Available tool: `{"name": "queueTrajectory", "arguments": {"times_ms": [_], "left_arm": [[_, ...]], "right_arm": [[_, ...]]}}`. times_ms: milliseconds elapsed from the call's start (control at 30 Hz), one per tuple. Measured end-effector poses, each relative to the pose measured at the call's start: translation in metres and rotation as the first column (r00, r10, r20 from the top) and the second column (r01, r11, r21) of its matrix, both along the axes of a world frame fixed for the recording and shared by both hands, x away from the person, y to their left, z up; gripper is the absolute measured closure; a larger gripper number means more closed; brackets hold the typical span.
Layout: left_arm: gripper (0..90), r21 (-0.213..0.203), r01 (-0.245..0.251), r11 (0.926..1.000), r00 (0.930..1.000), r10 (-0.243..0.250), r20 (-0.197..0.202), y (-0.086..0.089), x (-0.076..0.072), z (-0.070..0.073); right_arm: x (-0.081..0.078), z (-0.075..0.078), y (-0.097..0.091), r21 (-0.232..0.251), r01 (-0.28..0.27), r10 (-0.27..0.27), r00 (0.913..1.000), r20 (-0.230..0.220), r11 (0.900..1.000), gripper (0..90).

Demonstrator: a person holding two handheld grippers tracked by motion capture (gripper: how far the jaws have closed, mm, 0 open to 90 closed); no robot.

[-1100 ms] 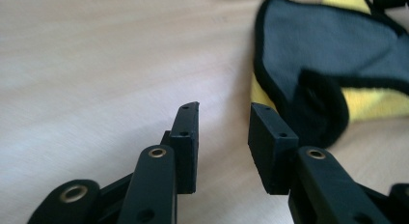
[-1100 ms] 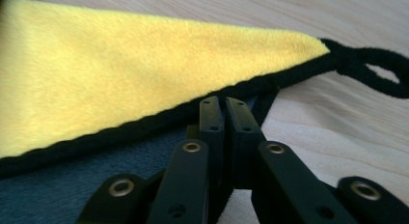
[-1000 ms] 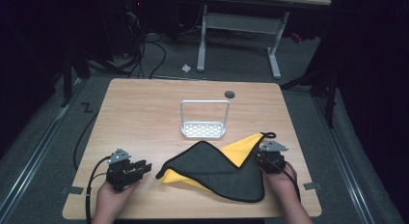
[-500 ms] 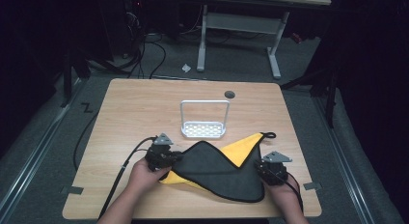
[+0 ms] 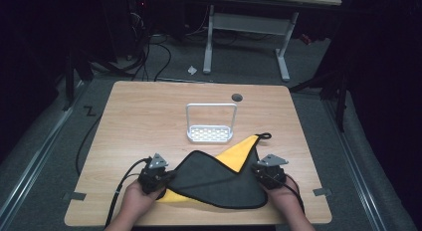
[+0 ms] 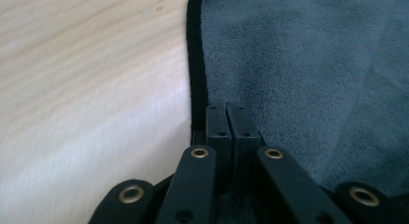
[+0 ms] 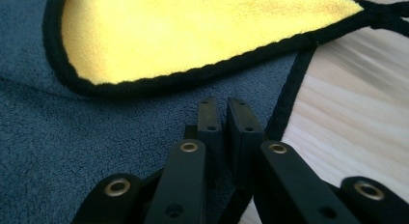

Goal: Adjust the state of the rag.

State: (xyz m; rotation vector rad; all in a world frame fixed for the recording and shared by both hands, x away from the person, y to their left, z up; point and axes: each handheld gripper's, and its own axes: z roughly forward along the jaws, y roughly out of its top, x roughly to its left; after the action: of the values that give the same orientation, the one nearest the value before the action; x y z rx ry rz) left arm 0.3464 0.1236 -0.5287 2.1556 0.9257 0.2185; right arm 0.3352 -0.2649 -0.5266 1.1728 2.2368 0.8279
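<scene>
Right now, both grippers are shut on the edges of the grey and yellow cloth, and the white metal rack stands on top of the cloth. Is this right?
Not quite. The high view shows the white rack standing on the bare table, apart from the cloth. The left gripper and right gripper are shut on its edges.

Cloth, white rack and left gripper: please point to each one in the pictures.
cloth [image 5: 214, 181], high view, grey upper side.
white rack [image 5: 210, 134], high view, perforated base.
left gripper [image 6: 226, 119], left gripper view, between its closed tips.

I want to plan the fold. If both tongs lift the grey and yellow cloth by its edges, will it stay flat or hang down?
The cloth will probably sag: it lies folded over itself, so it looks limp. The plush pile suggests it grips rather than slips, and it seems light.
</scene>
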Motion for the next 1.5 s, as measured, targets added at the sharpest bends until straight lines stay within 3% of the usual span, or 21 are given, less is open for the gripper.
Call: {"name": "queueTrajectory", "arguments": {"times_ms": [167, 433, 600, 767, 867, 900, 933, 967, 1033, 1067, 1133, 1167, 1200, 1300, 1333, 1400, 1433, 1467, 1500], "left_arm": [[89.9, 0.007, -0.032, 0.9995, 0.9994, 0.032, 0.016, 0.014, -0.012, -0.001], [89.9, 0.015, -0.100, 0.9948, 0.9946, 0.100, 0.029, 0.026, -0.011, -0.001], [89.9, 0.024, -0.152, 0.9881, 0.9881, 0.151, 0.028, 0.037, -0.011, 0.000], [89.2, 0.027, -0.176, 0.9840, 0.9840, 0.175, 0.033, 0.042, -0.008, 0.000], [84.2, 0.027, -0.191, 0.9812, 0.9807, 0.190, 0.045, 0.038, -0.006, 0.003], [82.2, 0.025, -0.179, 0.9836, 0.9827, 0.177, 0.053, 0.035, -0.006, 0.005], [80.8, 0.027, -0.164, 0.9860, 0.9842, 0.162, 0.071, 0.030, -0.008, 0.007], [78.9, 0.032, -0.151, 0.9881, 0.9854, 0.147, 0.085, 0.026, -0.009, 0.008], [77.7, 0.060, -0.140, 0.9883, 0.9856, 0.134, 0.103, 0.019, -0.010, 0.009], [76.3, 0.073, -0.141, 0.9872, 0.9854, 0.133, 0.105, 0.017, -0.009, 0.006], [75.8, 0.066, -0.149, 0.9867, 0.9864, 0.143, 0.080, 0.017, -0.004, 0.002], [75.5, 0.047, -0.152, 0.9873, 0.9862, 0.148, 0.073, 0.018, -0.001, 0.000], [75.3, 0.039, -0.155, 0.9872, 0.9861, 0.152, 0.068, 0.018, 0.001, 0.000], [74.4, 0.037, -0.149, 0.9881, 0.9866, 0.146, 0.072, 0.015, 0.002, -0.001], [72.9, 0.035, -0.142, 0.9892, 0.9876, 0.140, 0.072, 0.014, 0.001, -0.001], [72.2, 0.026, -0.124, 0.9919, 0.9903, 0.122, 0.066, 0.010, 0.000, -0.001], [72.2, 0.019, -0.109, 0.9938, 0.9923, 0.108, 0.060, 0.008, 0.000, -0.001], [71.1, 0.013, -0.096, 0.9953, 0.9940, 0.095, 0.053, 0.006, -0.001, -0.001], [71.1, 0.007, -0.083, 0.9965, 0.9956, 0.083, 0.044, 0.004, -0.002, -0.001]], "right_arm": [[0.001, 0.000, 0.005, -0.015, 0.001, -0.001, 1.0000, -0.007, 0.9999, 86.4], [-0.005, 0.002, -0.021, 0.004, 0.101, -0.101, 0.9942, -0.037, 0.9948, 90.0], [-0.010, 0.003, -0.020, -0.049, 0.103, -0.104, 0.9943, -0.023, 0.9935, 90.0], [-0.010, 0.004, -0.017, -0.069, 0.098, -0.100, 0.9947, -0.022, 0.9927, 87.1], [-0.009, 0.006, -0.016, -0.030, 0.083, -0.083, 0.9965, -0.002, 0.9961, 84.7], [-0.007, 0.008, -0.014, -0.019, 0.080, -0.080, 0.9967, 0.013, 0.9966, 83.2], [-0.004, 0.009, -0.013, -0.006, 0.079, -0.079, 0.9967, 0.022, 0.9969, 82.1], [0.008, 0.011, -0.009, 0.046, 0.077, -0.079, 0.9967, 0.023, 0.9959, 80.9], [0.014, 0.011, -0.008, 0.050, 0.083, -0.084, 0.9963, 0.020, 0.9953, 80.4], [0.032, 0.012, -0.007, 0.079, 0.105, -0.106, 0.9943, 0.014, 0.9914, 80.4], [0.037, 0.011, -0.007, 0.081, 0.106, -0.107, 0.9941, 0.013, 0.9911, 80.7], [0.050, 0.005, -0.007, 0.068, 0.118, -0.116, 0.9929, -0.027, 0.9907, 83.9], [0.051, 0.001, -0.006, 0.044, 0.120, -0.118, 0.9920, -0.046, 0.9918, 85.7], [0.044, 0.001, -0.009, 0.040, 0.116, -0.115, 0.9928, -0.036, 0.9924, 88.0], [0.029, 0.002, -0.013, 0.014, 0.109, -0.108, 0.9935, -0.037, 0.9940, 88.4], [0.011, 0.002, -0.022, 0.012, 0.109, -0.108, 0.9934, -0.038, 0.9940, 88.5], [0.011, 0.002, -0.022, 0.012, 0.109, -0.108, 0.9934, -0.038, 0.9940, 88.5], [-0.004, 0.003, -0.033, 0.007, 0.122, -0.122, 0.9917, -0.041, 0.9925, 88.5], [-0.004, 0.003, -0.033, 0.007, 0.122, -0.122, 0.9917, -0.041, 0.9925, 88.5]]}}
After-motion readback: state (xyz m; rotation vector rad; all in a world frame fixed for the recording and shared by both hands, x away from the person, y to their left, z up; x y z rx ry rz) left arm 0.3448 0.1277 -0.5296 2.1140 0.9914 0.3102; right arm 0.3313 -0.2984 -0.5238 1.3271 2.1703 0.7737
